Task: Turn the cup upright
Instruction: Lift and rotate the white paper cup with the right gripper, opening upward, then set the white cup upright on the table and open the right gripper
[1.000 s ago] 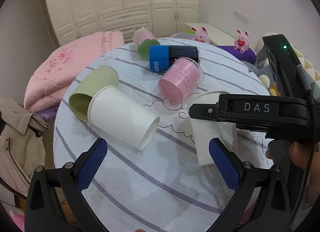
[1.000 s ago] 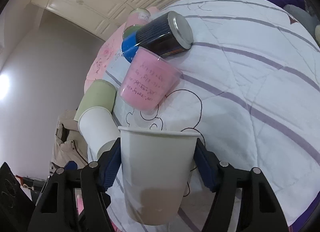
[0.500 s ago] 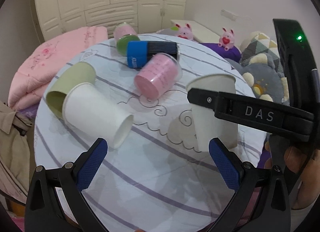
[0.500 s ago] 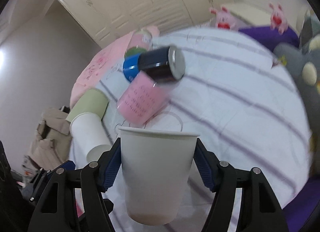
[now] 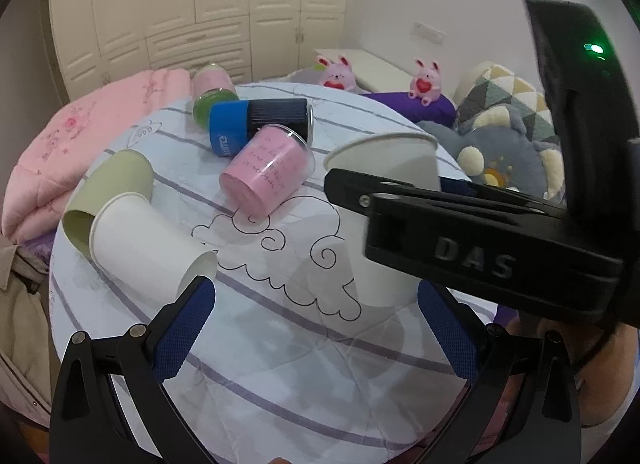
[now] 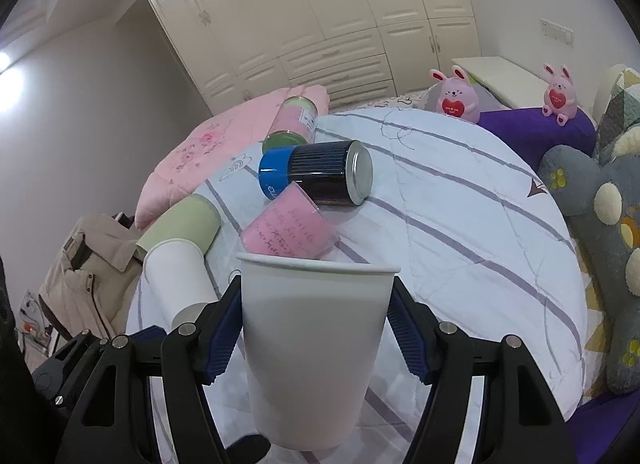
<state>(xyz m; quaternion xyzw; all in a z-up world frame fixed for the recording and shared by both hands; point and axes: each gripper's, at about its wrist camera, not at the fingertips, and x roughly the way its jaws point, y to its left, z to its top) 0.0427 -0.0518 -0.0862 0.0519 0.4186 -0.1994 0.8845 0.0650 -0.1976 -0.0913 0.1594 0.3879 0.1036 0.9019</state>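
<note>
The right gripper (image 6: 316, 338) is clamping a white paper cup (image 6: 310, 348) between its blue pads (image 6: 224, 334), mouth up and base down, the cup standing upright near the front right edge of the round table (image 6: 460, 232); from the left wrist view this same cup (image 5: 394, 161) is showing its open rim above the black body of the right gripper (image 5: 460, 232). Whether its base is touching the cloth is not clear. The left gripper (image 5: 316, 328) is hovering with its fingers spread wide and holding nothing, its left pad (image 5: 182, 334) sitting just beside the base of a second white cup (image 5: 148, 248) lying on its side. A pale green cup (image 5: 108, 199) is lying against that one at the left edge. Further in, a pink cup (image 5: 266, 169) is lying tilted, touching a dark can with a blue cap (image 5: 260, 125), and a pink and green jar (image 5: 212, 93) is lying behind it. Bare striped cloth is spreading in front of the left gripper and to the right of the can.
</note>
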